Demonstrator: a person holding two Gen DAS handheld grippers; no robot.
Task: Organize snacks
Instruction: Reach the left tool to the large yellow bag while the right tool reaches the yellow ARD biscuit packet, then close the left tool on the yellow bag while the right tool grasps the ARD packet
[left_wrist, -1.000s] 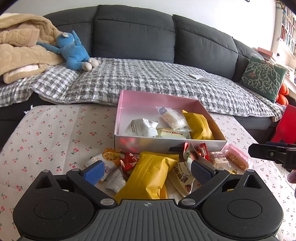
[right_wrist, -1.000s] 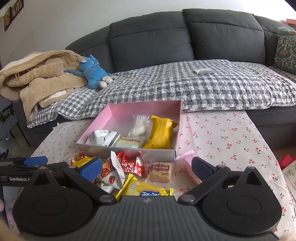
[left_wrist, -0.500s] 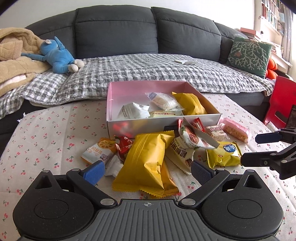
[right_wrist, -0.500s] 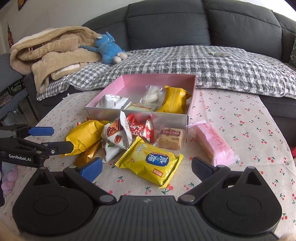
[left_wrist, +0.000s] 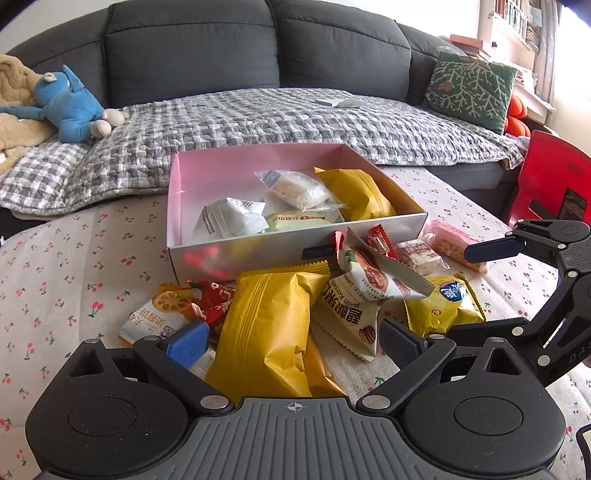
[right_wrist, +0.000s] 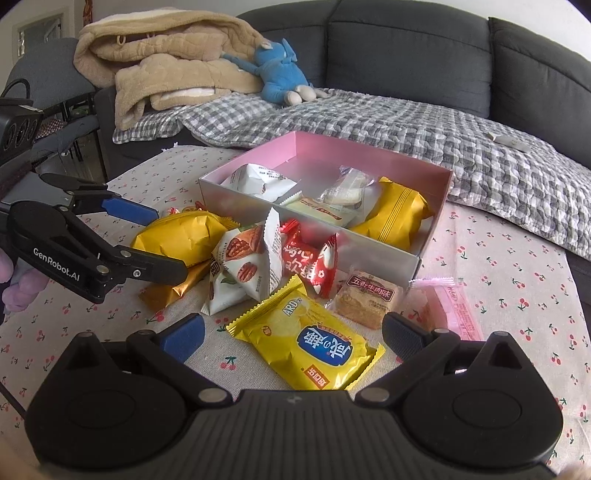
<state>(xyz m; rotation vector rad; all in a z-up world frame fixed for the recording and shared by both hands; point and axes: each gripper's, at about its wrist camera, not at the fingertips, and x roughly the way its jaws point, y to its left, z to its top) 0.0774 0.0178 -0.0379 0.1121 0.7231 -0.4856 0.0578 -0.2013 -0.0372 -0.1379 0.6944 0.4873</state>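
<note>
Several snack packets lie loose on the desk (right_wrist: 517, 258) just in front of the pink box (left_wrist: 258, 166), which already holds four packets. The left claw (left_wrist: 291, 341) is wide open and holds nothing; the large yellow packet (left_wrist: 269, 332) lies directly between its fingers, with its long axis pointing toward the box. The right claw (right_wrist: 291, 332) is also wide and empty, over the yellow chip packet (right_wrist: 314, 343) marked "ARD", which lies diagonally to it. Each claw seems equally near its own packet. The left claw's body reads "GenRobot.AI". The walnut packet (right_wrist: 243, 266) has Chinese writing, which I cannot read surely.
</note>
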